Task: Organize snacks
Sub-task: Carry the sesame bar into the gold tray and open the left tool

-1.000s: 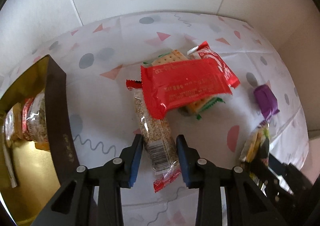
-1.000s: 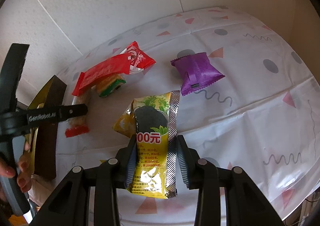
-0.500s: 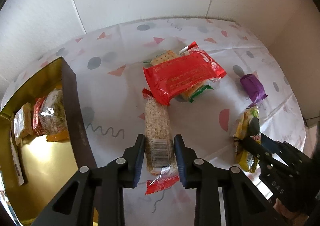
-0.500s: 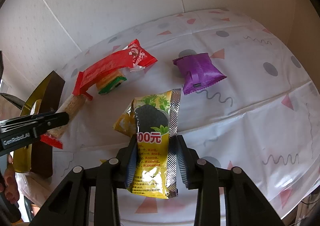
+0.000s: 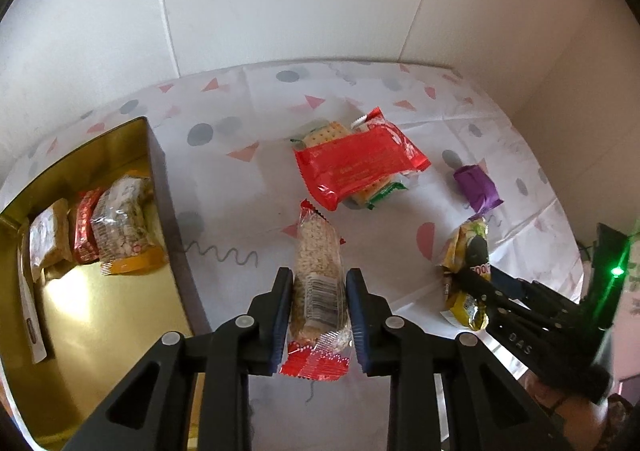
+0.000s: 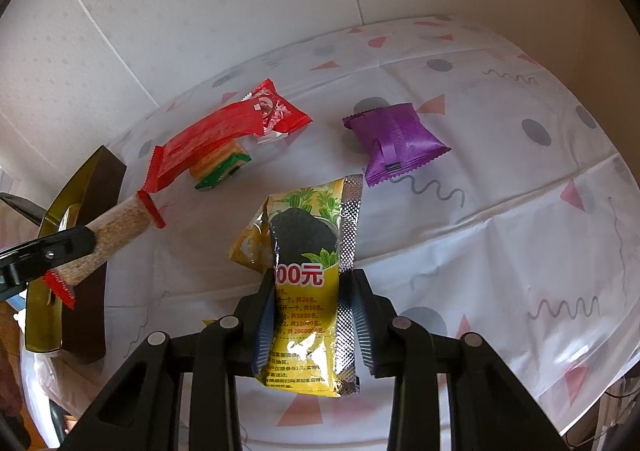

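The left gripper (image 5: 318, 309) is clamped on a long clear packet of sesame bar (image 5: 318, 271), its jaws having just closed in on it. The packet runs lengthwise between the two blue pads, bar-code end low between them; its red crimped end sticks out below the jaws at the bottom centre of the left wrist view, and its far end points up the frame toward the red wrapper (image 5: 360, 163). In the right wrist view the same bar shows at the left edge, raised off the tablecloth (image 6: 500, 211) and slanting up to the right, in front of the dark side of the gold tin (image 6: 86, 211).

The right gripper (image 6: 314, 315) grips a yellow snack packet (image 6: 306, 275) printed with a dark biscuit and green leaves. The packet stands upright between the pads in the lower centre of that view, its silver edge against the right pad, its top reaching above the fingertips and its bottom hanging below them.

On the tablecloth, upper centre in the left wrist view, the red wrapper lies across a cracker packet with a green end (image 5: 380, 191). A purple packet (image 5: 476, 187) lies to the right of them, apart. The open gold tin fills the left of that view and holds several packets (image 5: 116, 223) against its far wall.
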Demonstrator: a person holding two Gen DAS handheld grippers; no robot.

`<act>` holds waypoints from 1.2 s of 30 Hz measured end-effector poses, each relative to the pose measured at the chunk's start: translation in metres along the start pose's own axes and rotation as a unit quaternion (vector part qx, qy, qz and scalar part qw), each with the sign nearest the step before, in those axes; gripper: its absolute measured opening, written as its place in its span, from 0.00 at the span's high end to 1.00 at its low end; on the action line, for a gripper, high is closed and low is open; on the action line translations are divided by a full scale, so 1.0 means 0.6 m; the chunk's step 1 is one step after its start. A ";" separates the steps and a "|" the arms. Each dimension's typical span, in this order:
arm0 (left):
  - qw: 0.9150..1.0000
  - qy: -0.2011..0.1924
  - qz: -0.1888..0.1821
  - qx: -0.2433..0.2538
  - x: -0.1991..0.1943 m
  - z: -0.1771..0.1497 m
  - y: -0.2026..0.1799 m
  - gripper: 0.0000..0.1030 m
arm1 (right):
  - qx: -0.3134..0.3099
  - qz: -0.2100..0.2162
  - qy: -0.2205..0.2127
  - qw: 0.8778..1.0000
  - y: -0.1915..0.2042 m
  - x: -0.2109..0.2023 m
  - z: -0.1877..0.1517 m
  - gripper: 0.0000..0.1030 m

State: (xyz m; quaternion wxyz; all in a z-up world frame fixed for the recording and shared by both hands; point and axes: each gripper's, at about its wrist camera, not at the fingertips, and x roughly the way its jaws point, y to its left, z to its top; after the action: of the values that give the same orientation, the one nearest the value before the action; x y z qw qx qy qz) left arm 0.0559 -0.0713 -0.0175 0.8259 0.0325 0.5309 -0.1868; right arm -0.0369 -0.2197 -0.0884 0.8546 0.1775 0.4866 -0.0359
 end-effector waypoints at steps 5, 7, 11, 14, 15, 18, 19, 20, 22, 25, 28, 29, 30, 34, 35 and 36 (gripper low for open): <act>1.000 -0.017 -0.008 -0.016 -0.024 -0.002 0.019 0.73 | 0.000 -0.004 0.000 1.000 0.003 0.001 0.001 0.66; 1.000 -0.024 -0.007 -0.019 -0.033 -0.003 0.027 0.73 | 0.001 -0.004 -0.001 1.000 0.003 0.001 0.001 0.66; 0.999 -0.038 -0.010 -0.036 -0.053 -0.008 0.052 0.73 | 0.001 -0.007 -0.001 1.000 0.004 0.002 0.001 0.66; 0.997 -0.050 -0.013 -0.056 -0.068 -0.012 0.077 0.73 | 0.008 -0.007 -0.003 1.000 0.003 0.002 0.000 0.66; 0.997 -0.053 -0.010 -0.061 -0.073 -0.013 0.086 0.73 | 0.009 -0.007 -0.004 1.000 0.002 0.002 -0.001 0.66; 0.995 -0.063 -0.001 -0.081 -0.085 -0.019 0.117 0.73 | 0.014 -0.009 -0.004 1.000 0.001 0.001 -0.001 0.67; 0.994 -0.065 0.006 -0.087 -0.087 -0.023 0.129 0.73 | 0.015 -0.009 -0.003 1.000 0.001 0.000 -0.001 0.67; 0.993 -0.067 0.011 -0.096 -0.089 -0.027 0.143 0.73 | 0.015 -0.009 -0.002 1.000 0.001 0.000 -0.001 0.67; 0.991 -0.070 0.009 -0.117 -0.094 -0.036 0.168 0.73 | 0.016 -0.011 0.002 1.000 0.002 0.001 0.001 0.68; 0.986 -0.080 0.020 -0.147 -0.104 -0.050 0.207 0.73 | 0.017 -0.013 0.005 1.000 0.003 0.002 0.003 0.68; 0.980 -0.084 0.027 -0.180 -0.107 -0.065 0.249 0.73 | 0.018 -0.014 0.006 1.000 0.003 0.004 0.003 0.68; 0.977 -0.084 0.034 -0.194 -0.106 -0.073 0.267 0.73 | 0.018 -0.015 0.006 1.000 0.004 0.004 0.003 0.68; 0.975 -0.083 0.036 -0.201 -0.105 -0.078 0.277 0.73 | 0.018 -0.016 0.007 1.000 0.004 0.004 0.004 0.68; 0.967 -0.072 0.063 -0.235 -0.092 -0.107 0.328 0.73 | 0.019 -0.018 0.011 1.000 0.006 0.007 0.005 0.68; 0.966 -0.069 0.074 -0.240 -0.088 -0.112 0.339 0.73 | 0.021 -0.018 0.012 1.000 0.006 0.009 0.006 0.68; 0.964 -0.065 0.082 -0.243 -0.086 -0.117 0.348 0.73 | 0.021 -0.018 0.014 1.000 0.007 0.011 0.008 0.68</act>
State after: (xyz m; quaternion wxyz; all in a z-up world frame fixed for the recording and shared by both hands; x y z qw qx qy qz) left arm 0.0482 0.1543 -0.0324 0.8543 -0.1384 0.5009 0.0144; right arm -0.0288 -0.2167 -0.0907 0.8430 0.1873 0.5007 -0.0595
